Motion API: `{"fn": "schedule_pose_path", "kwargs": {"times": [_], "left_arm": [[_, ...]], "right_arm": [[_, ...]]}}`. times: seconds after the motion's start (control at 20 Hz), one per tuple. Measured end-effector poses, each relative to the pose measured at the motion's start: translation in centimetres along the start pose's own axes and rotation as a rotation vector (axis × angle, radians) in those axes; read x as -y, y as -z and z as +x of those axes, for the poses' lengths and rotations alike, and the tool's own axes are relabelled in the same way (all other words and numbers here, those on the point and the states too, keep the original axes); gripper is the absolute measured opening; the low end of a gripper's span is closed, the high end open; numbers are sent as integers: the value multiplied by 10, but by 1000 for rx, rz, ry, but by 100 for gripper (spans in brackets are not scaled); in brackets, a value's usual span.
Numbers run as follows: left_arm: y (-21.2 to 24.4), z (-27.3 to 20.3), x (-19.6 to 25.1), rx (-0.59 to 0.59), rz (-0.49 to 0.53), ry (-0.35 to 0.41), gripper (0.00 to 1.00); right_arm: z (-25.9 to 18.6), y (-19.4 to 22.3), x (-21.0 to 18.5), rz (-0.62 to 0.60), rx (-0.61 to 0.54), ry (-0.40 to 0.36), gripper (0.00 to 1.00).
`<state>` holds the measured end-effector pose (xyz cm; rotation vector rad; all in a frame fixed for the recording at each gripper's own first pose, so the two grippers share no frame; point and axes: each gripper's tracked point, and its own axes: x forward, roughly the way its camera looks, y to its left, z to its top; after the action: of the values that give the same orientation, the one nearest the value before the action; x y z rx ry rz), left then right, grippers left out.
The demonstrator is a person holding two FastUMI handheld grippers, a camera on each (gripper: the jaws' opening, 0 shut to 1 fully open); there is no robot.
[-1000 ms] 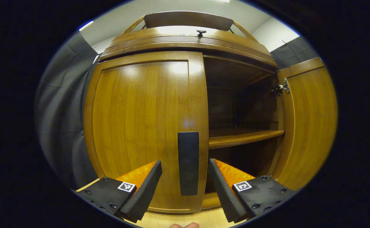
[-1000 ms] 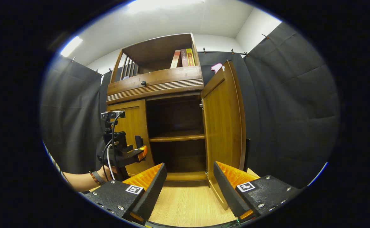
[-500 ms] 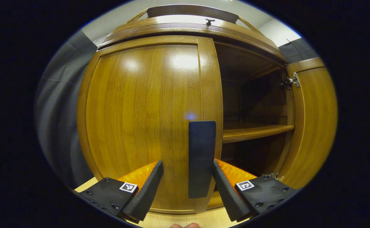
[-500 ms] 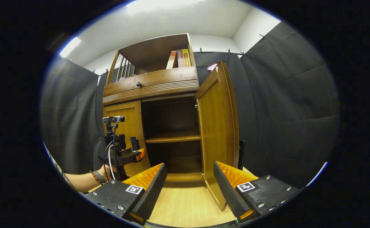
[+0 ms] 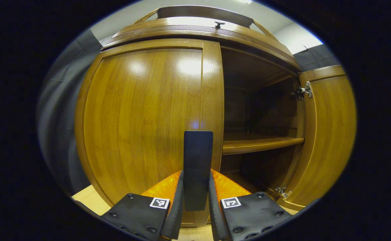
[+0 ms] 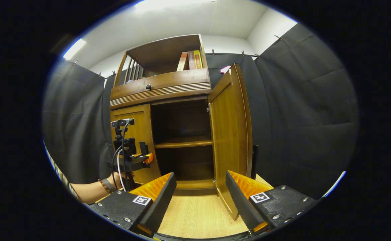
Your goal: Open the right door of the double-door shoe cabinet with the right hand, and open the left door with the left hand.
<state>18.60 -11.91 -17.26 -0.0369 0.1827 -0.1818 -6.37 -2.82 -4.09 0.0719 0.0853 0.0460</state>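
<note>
The right door (image 6: 230,134) stood open; the left tongs (image 5: 195,204) were pinched on the left door's handle (image 5: 198,167), an outward pull being due next, while the right tongs (image 6: 200,197) were spread, idle.

The shoe cabinet (image 6: 168,110) is glossy brown wood and stands upright ahead of both tongs. Its right door (image 6: 230,134) is swung wide open, baring a dark interior with one shelf (image 5: 259,145). The left door (image 5: 145,124) is closed, and its dark upright handle (image 5: 197,169) sits clamped between the left tongs (image 5: 195,209).
</note>
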Motion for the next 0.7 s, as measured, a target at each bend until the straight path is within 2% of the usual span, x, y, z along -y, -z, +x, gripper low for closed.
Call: {"fn": "schedule_pose_path", "kwargs": {"times": [0.1, 0.15, 0.25, 0.5, 0.7], "left_arm": [[1, 2, 0, -7, -6, -6, 39], [3, 5, 1, -15, -10, -10, 38], [3, -1, -2, -29, -13, -22, 34], [1, -27, -4, -35, 4, -32, 29], [-2, -62, -10, -44, 8, -31, 30]], "right_arm": [[-3, 2, 0, -2, -7, 7, 100], [-6, 2, 0, -1, -9, 8, 92], [-8, 2, -3, 0, -11, 6, 100], [-12, 2, -8, -6, -10, -6, 100], [-16, 8, -17, -15, -16, -30, 100]]}}
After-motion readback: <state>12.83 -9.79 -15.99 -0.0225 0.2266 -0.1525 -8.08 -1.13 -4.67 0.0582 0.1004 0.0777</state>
